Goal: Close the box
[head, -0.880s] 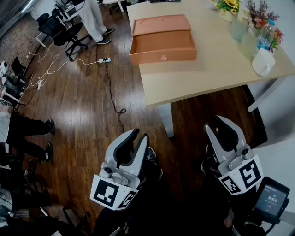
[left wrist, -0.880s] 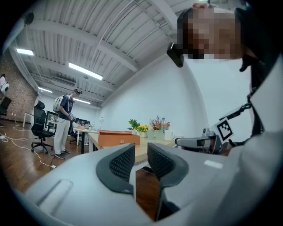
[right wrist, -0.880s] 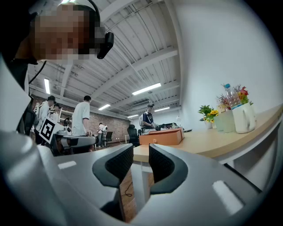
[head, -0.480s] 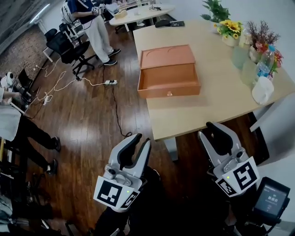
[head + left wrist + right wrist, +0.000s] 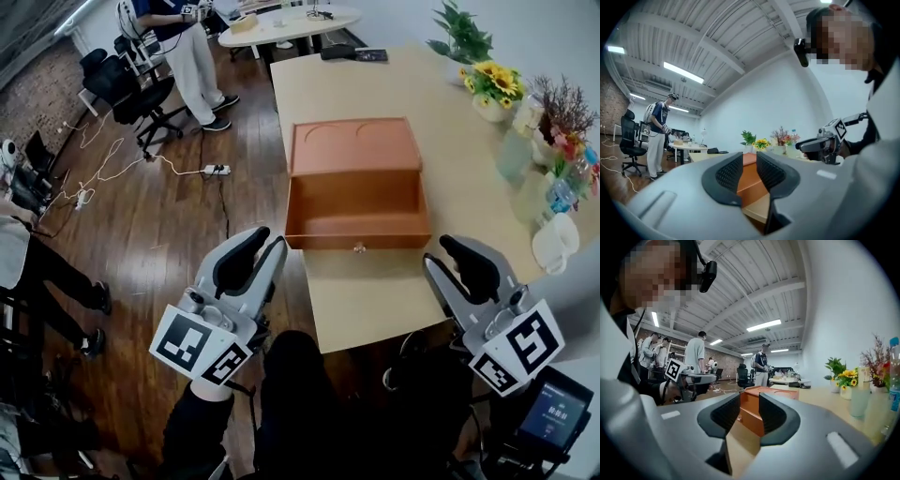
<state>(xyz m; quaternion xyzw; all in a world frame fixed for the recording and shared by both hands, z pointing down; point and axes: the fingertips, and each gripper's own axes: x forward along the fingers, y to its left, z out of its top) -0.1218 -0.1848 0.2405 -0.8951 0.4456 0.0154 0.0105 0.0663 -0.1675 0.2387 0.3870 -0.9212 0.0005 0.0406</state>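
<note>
An orange box (image 5: 356,211) stands open on the pale wooden table (image 5: 375,300), its lid (image 5: 356,145) laid back flat behind it and a small knob on its front wall. My left gripper (image 5: 262,246) hangs off the table's left edge, by the box's front left corner, shut and empty. My right gripper (image 5: 450,255) is over the table's near right part, close to the front right corner, its jaws a little apart with nothing between them. The left gripper view shows the box (image 5: 747,180) beyond my left gripper (image 5: 749,161). The right gripper view shows the box (image 5: 751,416) beyond my right gripper (image 5: 750,404).
Flower pots and vases (image 5: 497,89) and a white jug (image 5: 558,242) line the table's right side. A dark case (image 5: 352,53) lies at its far end. A person (image 5: 187,47), office chairs (image 5: 131,94) and a power strip (image 5: 211,171) are on the wooden floor to the left.
The table and box have come much nearer. Both grippers have moved from over the floor up to the table's near end, on either side of the box's front.
</note>
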